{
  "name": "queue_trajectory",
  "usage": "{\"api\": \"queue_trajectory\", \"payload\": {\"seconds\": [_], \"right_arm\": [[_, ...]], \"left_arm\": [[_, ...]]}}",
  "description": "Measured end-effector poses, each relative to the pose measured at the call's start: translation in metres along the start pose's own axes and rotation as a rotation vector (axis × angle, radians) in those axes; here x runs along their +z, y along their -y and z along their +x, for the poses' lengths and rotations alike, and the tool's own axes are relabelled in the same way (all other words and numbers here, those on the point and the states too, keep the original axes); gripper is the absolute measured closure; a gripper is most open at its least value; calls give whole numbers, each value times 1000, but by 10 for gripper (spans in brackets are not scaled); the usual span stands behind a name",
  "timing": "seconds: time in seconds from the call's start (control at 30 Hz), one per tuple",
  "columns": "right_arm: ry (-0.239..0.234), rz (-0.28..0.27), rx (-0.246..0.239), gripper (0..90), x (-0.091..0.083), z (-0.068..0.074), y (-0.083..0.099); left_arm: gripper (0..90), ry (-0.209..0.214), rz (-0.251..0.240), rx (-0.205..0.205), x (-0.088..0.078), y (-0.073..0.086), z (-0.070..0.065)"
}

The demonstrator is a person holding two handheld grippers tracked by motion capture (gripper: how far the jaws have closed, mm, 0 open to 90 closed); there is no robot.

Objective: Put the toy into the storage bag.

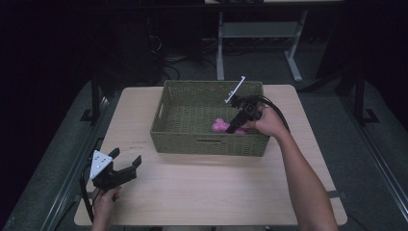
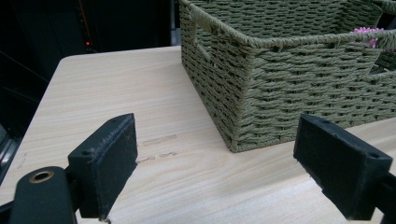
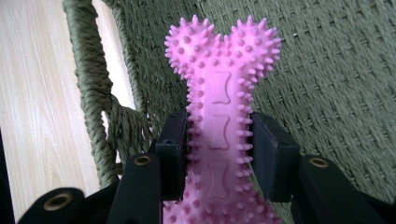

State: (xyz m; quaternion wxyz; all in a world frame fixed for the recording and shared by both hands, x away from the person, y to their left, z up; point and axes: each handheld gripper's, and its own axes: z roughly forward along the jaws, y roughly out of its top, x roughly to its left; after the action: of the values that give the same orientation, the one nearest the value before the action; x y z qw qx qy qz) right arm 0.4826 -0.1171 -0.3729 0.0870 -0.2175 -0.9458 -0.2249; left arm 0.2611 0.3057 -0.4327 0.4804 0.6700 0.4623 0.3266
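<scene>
A pink spiky bone-shaped toy (image 3: 219, 98) sits between the jaws of my right gripper (image 3: 219, 154), which is shut on its middle. In the high view that gripper (image 1: 235, 126) reaches down inside the green woven basket (image 1: 173, 139), near its front right, with the pink toy (image 1: 220, 126) by the basket's front wall. My left gripper (image 1: 126, 161) rests low at the table's front left, open and holding nothing. In the left gripper view its jaws stand wide apart over bare wood, facing the basket's corner (image 2: 233, 135), and a bit of the pink toy (image 2: 369, 35) peeks over the rim.
The wooden table (image 1: 202, 192) has free room in front of the basket and on its left side. A white tracking plate (image 1: 235, 89) sticks up from the right gripper. Dark floor, desk legs and cables lie beyond the far edge.
</scene>
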Motion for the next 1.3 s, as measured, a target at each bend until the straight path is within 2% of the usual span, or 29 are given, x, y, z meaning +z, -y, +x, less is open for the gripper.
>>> {"api": "queue_trajectory", "payload": {"seconds": [0.23, 0.37, 0.67, 0.9, 1.1, 1.13, 1.3], "right_arm": [[-4, -3, 8, 579, 3, -2, 2], [15, 23, 13, 579, 7, -2, 3], [10, 19, 23, 578, 10, -4, 0], [24, 21, 31, 577, 11, -6, -1], [28, 38, 58, 550, 15, -9, -1], [21, 20, 62, 551, 13, -9, -1], [27, -2, 58, 547, 8, -6, -2]], "left_arm": [[130, -1, -1, -3, 0, 0, 0], [130, 0, -1, 0, 0, 0, 0], [130, -1, -2, 0, 0, 0, 0], [130, -2, -5, -6, 0, 0, 1], [130, -1, -4, 1, -1, 0, 0], [130, -2, -4, -4, -1, 0, 0], [130, -1, -4, -3, 0, 0, 0]]}}
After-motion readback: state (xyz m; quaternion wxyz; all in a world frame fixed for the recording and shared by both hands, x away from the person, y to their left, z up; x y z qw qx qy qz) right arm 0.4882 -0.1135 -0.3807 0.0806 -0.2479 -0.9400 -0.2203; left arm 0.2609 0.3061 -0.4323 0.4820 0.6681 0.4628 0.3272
